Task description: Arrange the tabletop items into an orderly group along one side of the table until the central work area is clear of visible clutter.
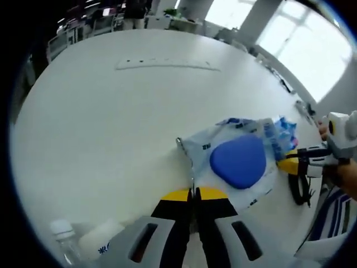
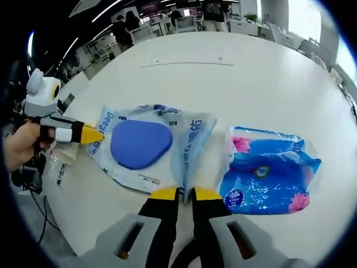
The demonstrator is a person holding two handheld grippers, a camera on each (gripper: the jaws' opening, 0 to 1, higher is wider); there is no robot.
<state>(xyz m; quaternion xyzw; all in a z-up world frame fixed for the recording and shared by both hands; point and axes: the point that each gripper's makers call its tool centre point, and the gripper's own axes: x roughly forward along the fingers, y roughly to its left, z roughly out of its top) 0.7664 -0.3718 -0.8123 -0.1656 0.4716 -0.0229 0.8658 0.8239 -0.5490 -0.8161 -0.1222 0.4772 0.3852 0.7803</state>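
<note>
Both my grippers on wipes pack [image 2: 148, 148], one per end, so floppy film stays stretched and slides flat instead of bunching. Right gripper [image 2: 186, 194] clenched on near film edge; left gripper [image 1: 194, 194] clenched on opposite edge. Pack sits mid-table [image 1: 111, 111], near my edge. Tissue pack [image 2: 268, 170] just beside it, not touching as far as I can tell. Bottle [image 1: 66, 237] at near edge by left gripper. Judgement: next drag pack toward side edge, tissues after.
</note>
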